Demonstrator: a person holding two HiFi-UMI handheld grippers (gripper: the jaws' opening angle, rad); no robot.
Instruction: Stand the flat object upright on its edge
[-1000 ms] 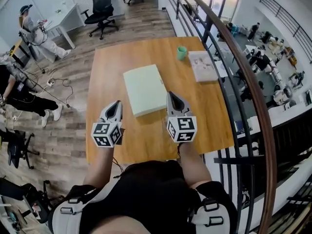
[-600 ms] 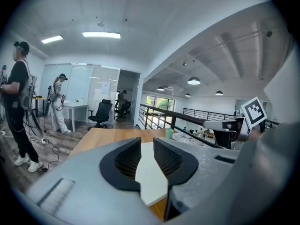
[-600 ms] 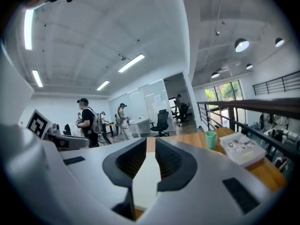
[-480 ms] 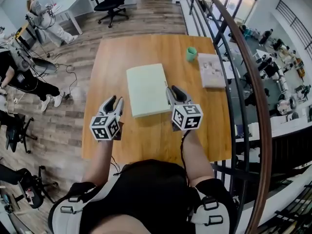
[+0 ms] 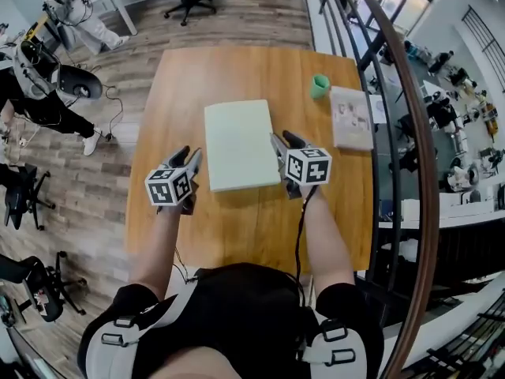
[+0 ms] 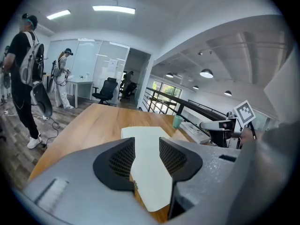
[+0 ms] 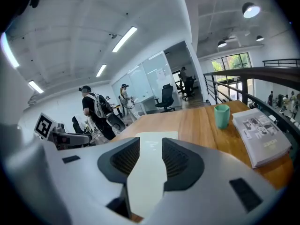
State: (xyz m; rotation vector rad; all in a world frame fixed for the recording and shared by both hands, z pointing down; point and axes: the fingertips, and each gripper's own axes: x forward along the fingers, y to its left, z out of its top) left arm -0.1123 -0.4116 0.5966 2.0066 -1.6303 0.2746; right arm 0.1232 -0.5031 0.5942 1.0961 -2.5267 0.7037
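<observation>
The pale flat object (image 5: 238,144) lies flat mid-frame on the counter (image 5: 237,235), so no step is done yet. The left tongs (image 5: 189,158) and right tongs (image 5: 282,140) have just been opening. They gape empty beside its lower corners. Gripping and tipping it upright remain.

left hand-held gripper (image 5: 192,155): jaws apart, just opened, pads bare | right hand-held gripper (image 5: 282,140): same | 2 forearms (image 5: 160,235) outstretched
</observation>
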